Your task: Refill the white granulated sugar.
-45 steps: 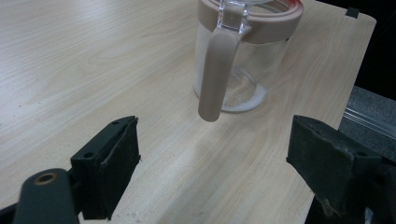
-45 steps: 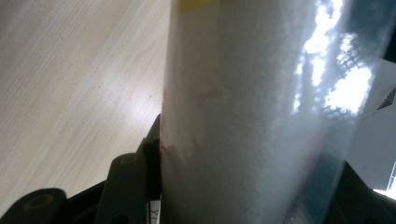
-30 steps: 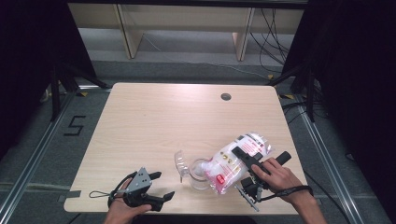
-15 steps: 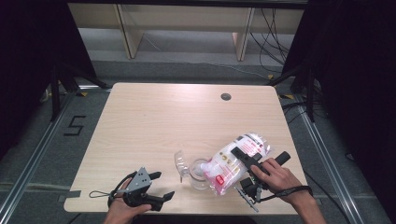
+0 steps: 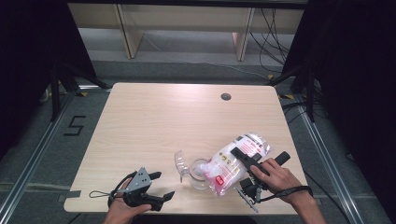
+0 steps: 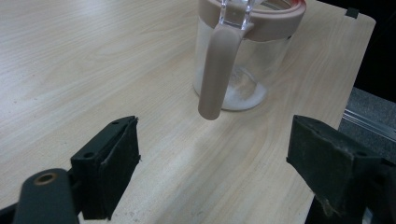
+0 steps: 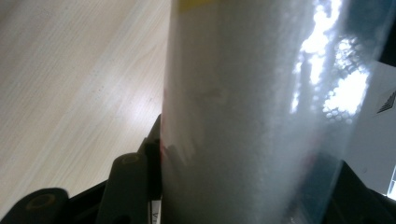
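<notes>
Pinching a clear plastic bag of white powder between its half-spread jaws, the right gripper holds the bag tilted, its long axis running from the table's right side down-left toward the mouth of a glass jar. Beside the bag's lower end, near the table's front edge, the pink-rimmed jar stands upright with its clear lid open. At the front left, the left gripper rests in the person's hand with jaws spread wide and empty, aimed at the jar.

Black "5" marked on floor left of table
</notes>
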